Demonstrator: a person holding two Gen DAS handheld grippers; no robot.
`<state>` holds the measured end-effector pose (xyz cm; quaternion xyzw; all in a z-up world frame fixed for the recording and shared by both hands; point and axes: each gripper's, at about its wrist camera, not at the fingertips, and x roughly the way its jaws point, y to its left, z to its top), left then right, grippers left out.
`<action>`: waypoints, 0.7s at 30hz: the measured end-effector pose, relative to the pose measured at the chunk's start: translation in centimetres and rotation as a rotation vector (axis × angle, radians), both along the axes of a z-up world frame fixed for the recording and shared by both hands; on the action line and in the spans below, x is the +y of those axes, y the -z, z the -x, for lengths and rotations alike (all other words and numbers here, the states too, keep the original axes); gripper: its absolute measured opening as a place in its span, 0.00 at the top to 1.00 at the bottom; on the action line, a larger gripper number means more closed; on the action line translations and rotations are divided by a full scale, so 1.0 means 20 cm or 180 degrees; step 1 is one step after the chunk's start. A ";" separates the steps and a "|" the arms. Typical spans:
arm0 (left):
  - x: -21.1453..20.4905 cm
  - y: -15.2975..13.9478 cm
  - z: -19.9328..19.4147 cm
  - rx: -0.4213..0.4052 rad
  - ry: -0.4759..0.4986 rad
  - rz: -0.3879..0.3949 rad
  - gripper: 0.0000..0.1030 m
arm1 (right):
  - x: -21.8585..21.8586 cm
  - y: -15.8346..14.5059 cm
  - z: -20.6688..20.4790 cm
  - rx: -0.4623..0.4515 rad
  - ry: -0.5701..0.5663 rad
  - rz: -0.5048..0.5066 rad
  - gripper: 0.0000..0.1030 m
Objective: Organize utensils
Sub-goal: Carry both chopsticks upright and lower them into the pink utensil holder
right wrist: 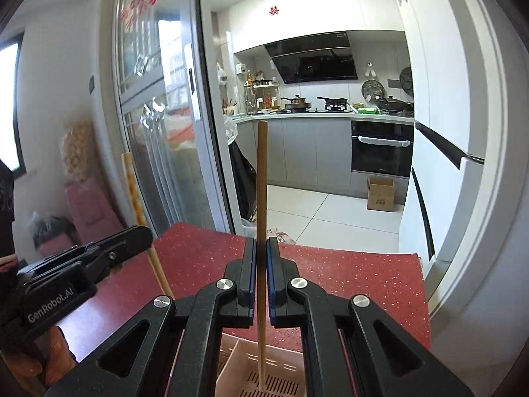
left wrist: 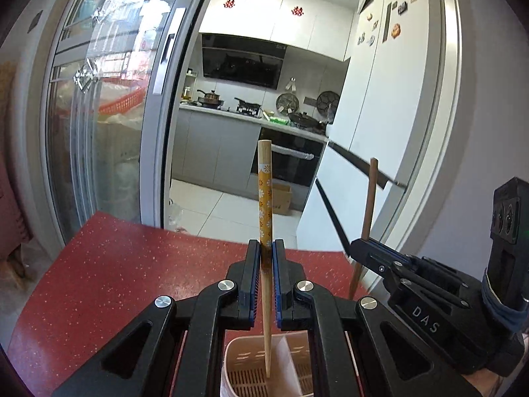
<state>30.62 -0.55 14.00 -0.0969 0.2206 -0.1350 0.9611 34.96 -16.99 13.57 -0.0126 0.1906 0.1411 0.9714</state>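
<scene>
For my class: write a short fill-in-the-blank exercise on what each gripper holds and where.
1. The left gripper holds a chopstick patterned with ____.
2. The right gripper holds a plain ____ chopstick.
3. Both tips point down into a pink ____.
4. The table is ____.

Answers: flowers; brown; holder; red

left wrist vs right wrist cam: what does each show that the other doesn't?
Left wrist only: the flower-patterned chopstick close up, clamped in the left gripper, and fridge magnets.

Right wrist only: the plain chopstick close up, clamped in the right gripper, and a spice rack.

Both: each chopstick tip over the pink holder, the red table, the kitchen, the other gripper.
</scene>
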 end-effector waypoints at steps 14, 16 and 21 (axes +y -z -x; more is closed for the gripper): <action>-0.04 0.31 -0.03 0.0294 -0.0116 -0.0251 0.64 | 0.05 0.37 -0.06 0.0287 -0.0070 0.0246 0.94; -0.05 0.32 -0.02 0.0322 -0.0107 -0.0299 0.64 | 0.04 0.38 -0.08 0.0338 -0.0081 0.0236 0.94; -0.07 0.34 0.01 0.0333 -0.0143 -0.0459 0.64 | 0.02 0.40 -0.10 0.0477 -0.0080 0.0194 0.93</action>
